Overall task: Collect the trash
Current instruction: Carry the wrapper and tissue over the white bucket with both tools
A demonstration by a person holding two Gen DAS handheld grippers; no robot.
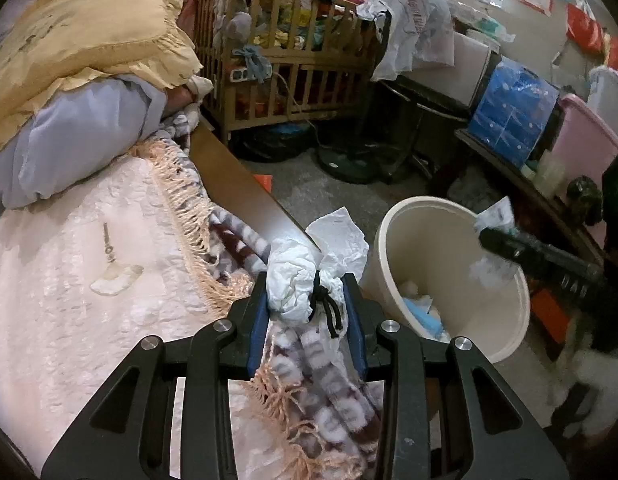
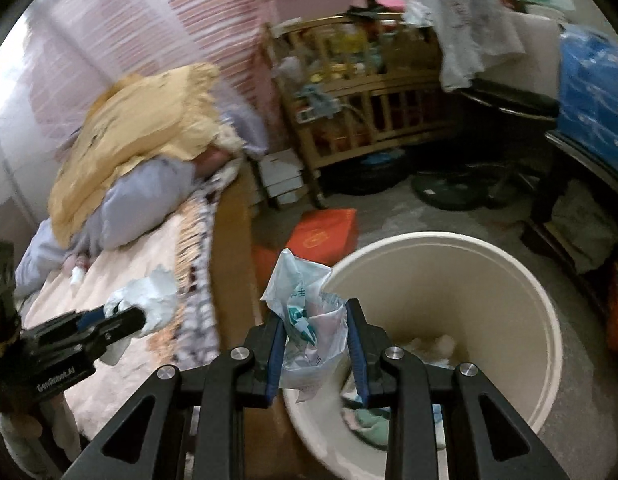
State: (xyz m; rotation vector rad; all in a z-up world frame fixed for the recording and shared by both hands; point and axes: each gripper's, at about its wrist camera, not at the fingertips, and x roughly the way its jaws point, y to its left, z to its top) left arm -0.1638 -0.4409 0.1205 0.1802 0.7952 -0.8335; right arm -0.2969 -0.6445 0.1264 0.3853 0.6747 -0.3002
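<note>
My left gripper is shut on a crumpled white tissue wad with a black cord on it, held over the bed's edge left of the cream trash bin. My right gripper is shut on a crinkled clear plastic wrapper with green print, held over the near left rim of the bin. The bin holds some tissue and blue scraps. The right gripper shows in the left wrist view above the bin. The left gripper shows in the right wrist view with its tissue.
The bed has a white quilt, a fringed striped blanket and a yellow pillow. A small object lies on the quilt. A wooden crib, a fan base, an orange bag and cluttered tables ring the floor.
</note>
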